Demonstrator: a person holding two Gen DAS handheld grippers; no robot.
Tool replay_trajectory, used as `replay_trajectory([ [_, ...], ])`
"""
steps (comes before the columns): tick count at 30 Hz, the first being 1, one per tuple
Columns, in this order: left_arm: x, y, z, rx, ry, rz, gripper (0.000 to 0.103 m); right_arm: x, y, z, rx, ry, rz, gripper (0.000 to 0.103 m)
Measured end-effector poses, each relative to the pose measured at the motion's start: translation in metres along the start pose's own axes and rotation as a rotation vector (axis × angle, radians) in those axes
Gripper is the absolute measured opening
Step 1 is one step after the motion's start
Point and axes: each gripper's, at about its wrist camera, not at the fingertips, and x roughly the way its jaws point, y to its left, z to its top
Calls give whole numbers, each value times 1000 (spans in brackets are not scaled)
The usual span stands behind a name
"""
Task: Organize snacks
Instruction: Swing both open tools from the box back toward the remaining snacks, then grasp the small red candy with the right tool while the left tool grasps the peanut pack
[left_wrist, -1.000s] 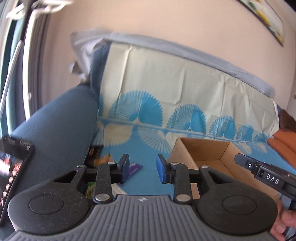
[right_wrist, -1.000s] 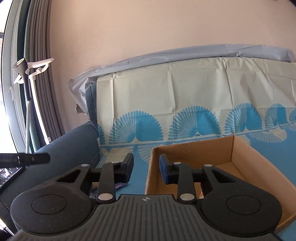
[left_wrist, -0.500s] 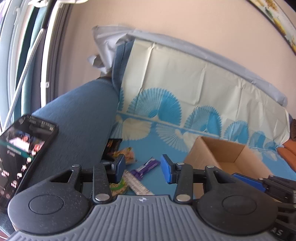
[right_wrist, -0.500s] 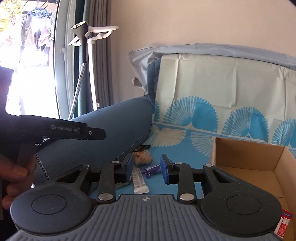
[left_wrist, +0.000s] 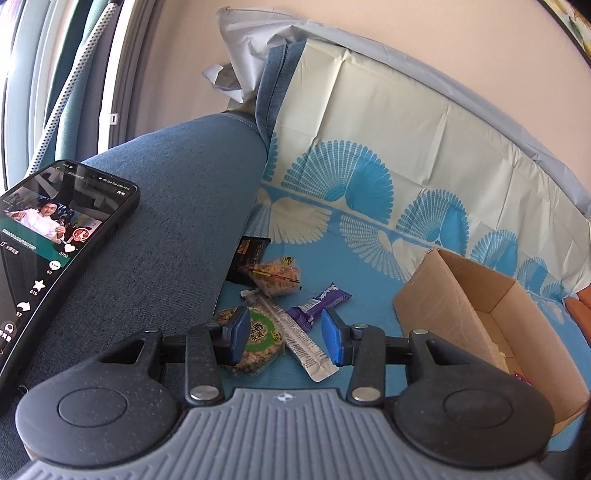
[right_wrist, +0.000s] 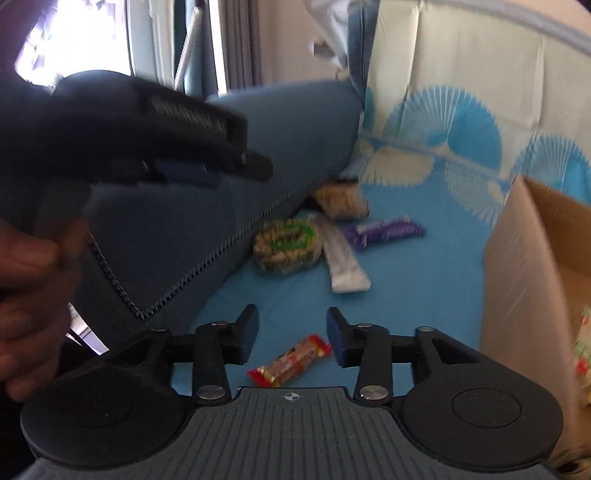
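Several snacks lie on the blue cloth by the sofa arm: a round green-labelled nut pack (left_wrist: 258, 341) (right_wrist: 286, 243), a long white stick pack (left_wrist: 301, 341) (right_wrist: 343, 264), a purple bar (left_wrist: 319, 304) (right_wrist: 384, 230), a clear peanut bag (left_wrist: 275, 278) (right_wrist: 340, 199) and a black packet (left_wrist: 247, 258). A red-ended bar (right_wrist: 290, 360) lies just ahead of my right gripper (right_wrist: 291, 339), which is open and empty. My left gripper (left_wrist: 284, 338) is open and empty, above the nut pack and stick pack. An open cardboard box (left_wrist: 480, 317) (right_wrist: 535, 266) stands to the right.
The blue sofa arm (left_wrist: 166, 221) rises on the left, with a lit phone (left_wrist: 48, 251) lying on it. The left gripper's body and the hand holding it (right_wrist: 129, 147) fill the upper left of the right wrist view. The cloth-draped backrest (left_wrist: 406, 140) stands behind.
Both grippers have tilted down and moved left towards the snack pile. The snacks and the red-ended bar have come into view. Both grippers stay open.
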Motion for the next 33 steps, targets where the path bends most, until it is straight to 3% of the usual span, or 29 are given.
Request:
replay_trajectory([
  [7, 12, -2, -1, 20, 34, 8, 48, 49, -1, -11, 36, 177, -36, 47],
  [8, 14, -3, -2, 24, 42, 8, 48, 52, -2, -12, 40, 192, -37, 41],
  [9, 16, -4, -2, 26, 51, 8, 48, 54, -3, -13, 43, 198, -38, 23],
  [12, 28, -7, -3, 23, 92, 9, 49, 52, -8, -16, 40, 188, -36, 21],
  [18, 60, -13, -5, -29, 209, 0, 65, 45, -40, -16, 148, 148, -109, 21],
  [22, 82, -18, -7, -76, 266, 23, 84, 42, -49, -15, 173, 144, -111, 21],
  [25, 101, -20, -10, -137, 289, 99, 89, 38, -52, -15, 173, 143, -110, 21],
  [28, 110, -21, -14, -192, 247, 191, 89, 34, -59, -12, 190, 131, -112, 21],
  [33, 135, -29, -24, -191, 212, 316, 96, 37, -64, -9, 210, 144, -115, 21],
])
